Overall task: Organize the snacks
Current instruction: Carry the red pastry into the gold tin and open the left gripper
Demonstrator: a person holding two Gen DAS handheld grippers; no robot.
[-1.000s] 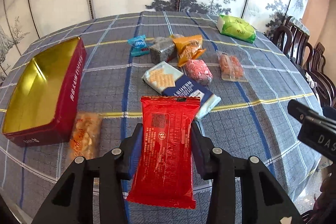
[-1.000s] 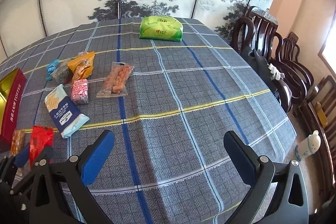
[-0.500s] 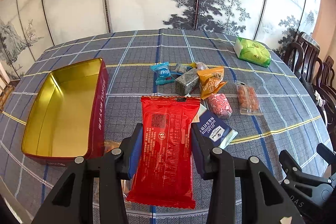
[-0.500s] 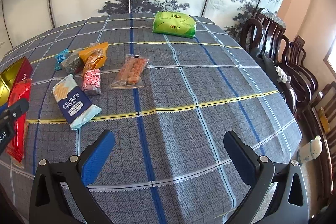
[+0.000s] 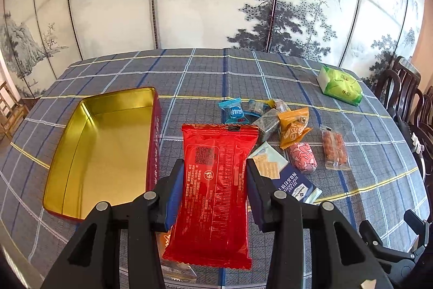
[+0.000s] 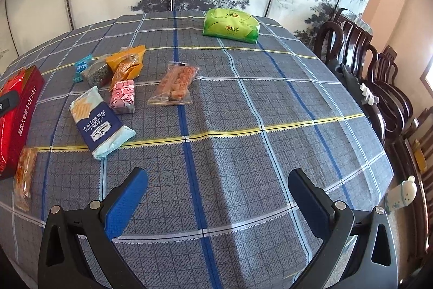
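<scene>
One red snack packet (image 5: 215,191) sits clamped between the blue pads of the left gripper (image 5: 213,192), lifted off the tabletop (image 6: 243,153) with its printed back facing up. Just to its left lies an open tin (image 5: 102,151), gold inside and red outside, its near corner beside the gripper's left finger. To the right of the packet is a blue cracker pack (image 5: 286,178), and beyond that a pink wrapped sweet (image 5: 301,157), a clear bag of orange pieces (image 5: 334,151), an orange packet (image 5: 293,126), a grey-speckled bar (image 5: 268,123) and a small blue candy (image 5: 234,111). A green pack (image 5: 341,84) rests alone at the far right. Another orange snack bag (image 6: 25,178) lies near the tin's near side. The right gripper (image 6: 217,203) hangs over bare checked cloth, jaws spread wide with nothing between them.
</scene>
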